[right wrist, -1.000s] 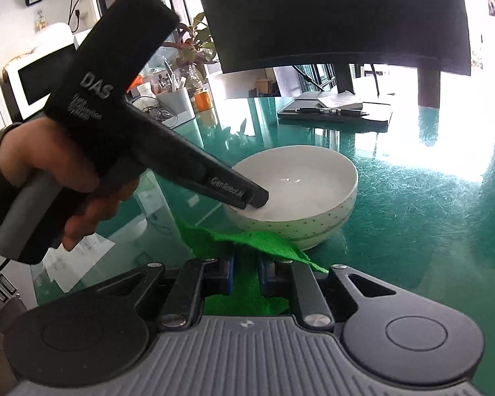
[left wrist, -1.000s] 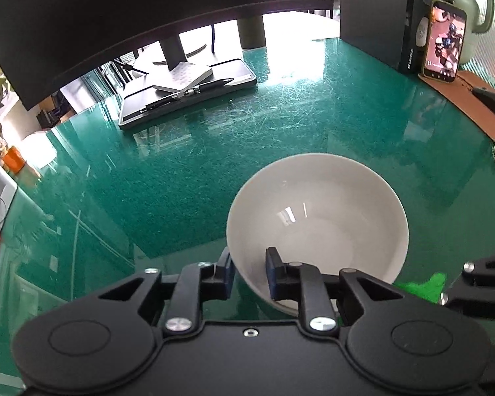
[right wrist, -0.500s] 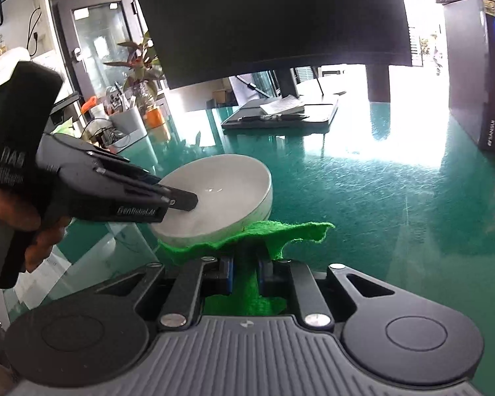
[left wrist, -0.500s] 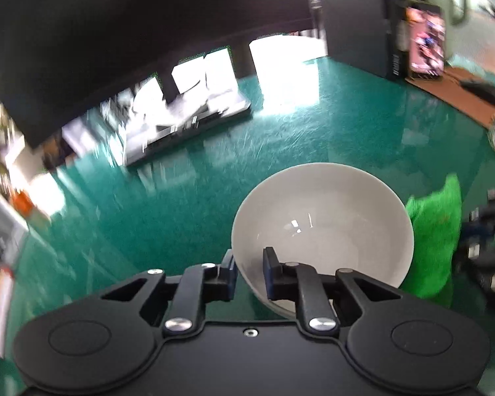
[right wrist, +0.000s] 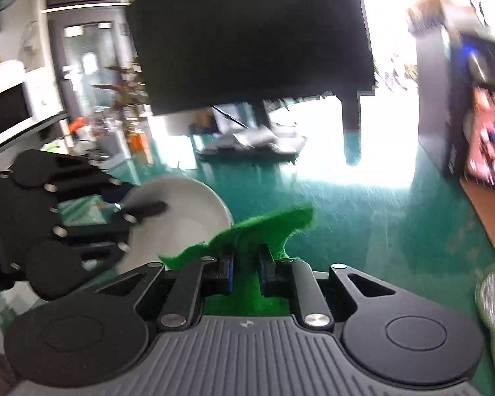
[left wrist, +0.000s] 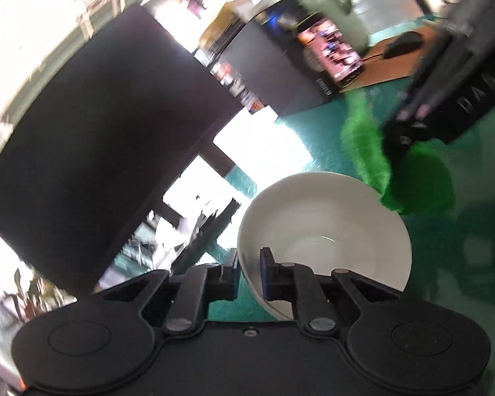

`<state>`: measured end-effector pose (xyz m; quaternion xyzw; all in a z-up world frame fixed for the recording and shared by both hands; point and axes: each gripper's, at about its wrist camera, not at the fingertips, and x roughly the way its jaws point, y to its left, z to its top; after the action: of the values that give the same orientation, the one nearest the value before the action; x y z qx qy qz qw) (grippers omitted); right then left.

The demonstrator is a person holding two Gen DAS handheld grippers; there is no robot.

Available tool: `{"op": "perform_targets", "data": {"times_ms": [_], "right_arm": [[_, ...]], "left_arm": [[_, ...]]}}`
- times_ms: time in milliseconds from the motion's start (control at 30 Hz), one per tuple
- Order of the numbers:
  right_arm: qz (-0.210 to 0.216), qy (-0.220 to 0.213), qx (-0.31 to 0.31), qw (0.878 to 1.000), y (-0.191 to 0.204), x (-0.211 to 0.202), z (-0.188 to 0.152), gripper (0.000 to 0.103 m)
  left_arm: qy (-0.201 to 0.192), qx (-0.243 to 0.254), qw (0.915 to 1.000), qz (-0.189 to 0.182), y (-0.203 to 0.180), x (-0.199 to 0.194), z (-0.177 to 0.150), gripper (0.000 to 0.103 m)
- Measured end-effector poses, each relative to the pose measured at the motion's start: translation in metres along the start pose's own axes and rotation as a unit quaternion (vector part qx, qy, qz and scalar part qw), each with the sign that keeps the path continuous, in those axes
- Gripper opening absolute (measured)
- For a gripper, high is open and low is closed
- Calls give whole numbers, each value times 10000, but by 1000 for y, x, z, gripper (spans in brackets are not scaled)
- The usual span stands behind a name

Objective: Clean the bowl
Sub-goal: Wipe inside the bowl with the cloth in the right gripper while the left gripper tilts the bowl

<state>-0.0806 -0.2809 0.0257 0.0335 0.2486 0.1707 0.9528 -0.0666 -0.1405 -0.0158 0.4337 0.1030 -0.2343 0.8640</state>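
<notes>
Your left gripper (left wrist: 249,265) is clamped on the near rim of the one white bowl (left wrist: 330,231), one finger inside and one outside; the bowl sits at lower centre of the left wrist view, tilted. Your right gripper (right wrist: 245,272) pinches the single green cloth (right wrist: 264,227), its jaws having just eased slightly with the cloth between them. In the left wrist view the cloth hangs at the bowl's upper right rim; whether it touches is unclear. Open green worktop (right wrist: 379,231) lies to the right of the cloth in the right wrist view. Boundaries: one dark monitor (right wrist: 247,39) at upper centre, one black speaker (right wrist: 445,105) and one lit phone (right wrist: 488,151) at the right edge. Both views are motion-blurred
</notes>
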Motion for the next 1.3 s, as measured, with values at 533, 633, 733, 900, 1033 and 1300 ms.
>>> {"op": "perform_targets", "data": {"times_ms": [533,633,733,900,1033,1300], "right_arm": [[-52,1141,-2953,9485,73,67,-14,15],[588,1294,-2493,9580,65,66,-9,5],[799,1031,-2721,9534,68,68,-12,5],[119,576,-3591,9315,86,78,-12,3],[-616,462,-3711,9254,82,79,-6,3],[184,1189,-2624,9574,66,86,-10,7]], "left_arm": [[-355,419,9985,-35,-9,-12,-9,14],[-329,308,9989,-84,-5,-12,-13,15],[-303,186,9992,-173,-1,-14,-16,15],[-154,245,9994,-179,0,-13,-21,15],[-91,198,9996,-191,-1,-10,-25,17],[123,-270,9987,-420,12,-2,-19,17]]}}
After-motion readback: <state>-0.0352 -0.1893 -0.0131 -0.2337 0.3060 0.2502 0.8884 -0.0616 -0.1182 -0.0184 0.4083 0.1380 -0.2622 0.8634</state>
